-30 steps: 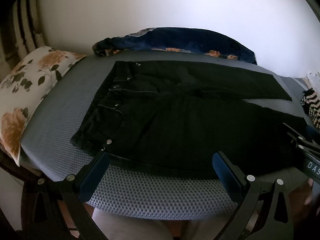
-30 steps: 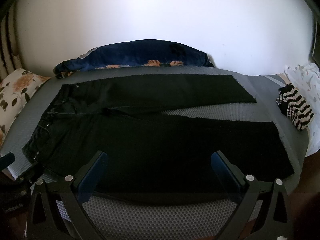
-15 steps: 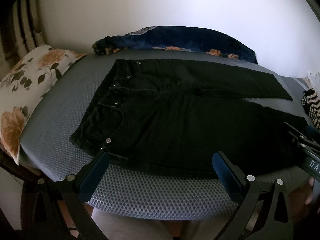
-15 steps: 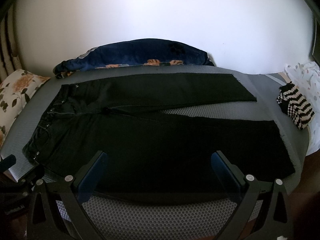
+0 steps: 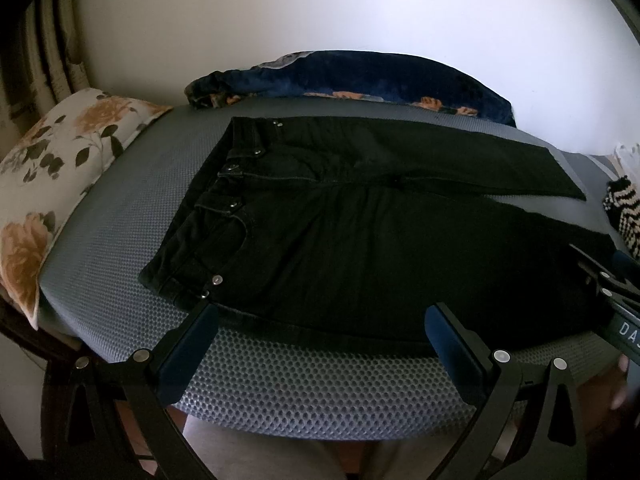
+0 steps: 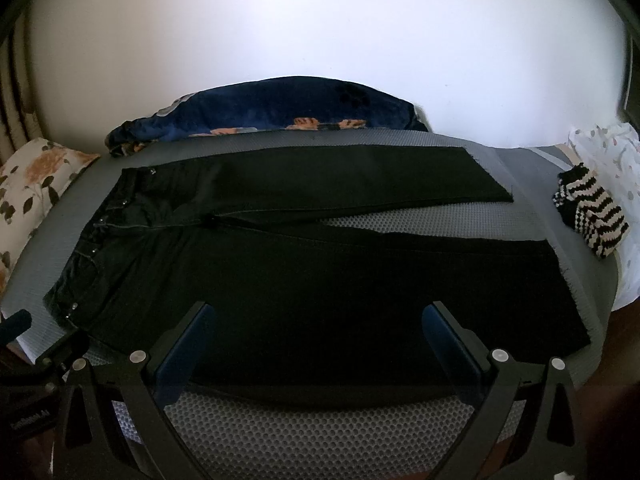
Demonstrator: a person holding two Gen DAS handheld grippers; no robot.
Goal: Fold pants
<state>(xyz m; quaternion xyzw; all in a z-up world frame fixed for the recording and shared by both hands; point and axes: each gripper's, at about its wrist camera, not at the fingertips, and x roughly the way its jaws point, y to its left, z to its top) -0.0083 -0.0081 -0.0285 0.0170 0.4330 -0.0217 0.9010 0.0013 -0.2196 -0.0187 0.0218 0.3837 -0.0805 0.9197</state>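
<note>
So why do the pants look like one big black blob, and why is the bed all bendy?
In both wrist views the white wall glows brightly, so the black pants turn nearly featureless; in the left view only the waist rivets glint. The fisheye lens bows the grey mattress and darkens the corners. The open left tongs and open right tongs look oversized because they sit near the lens.
</note>
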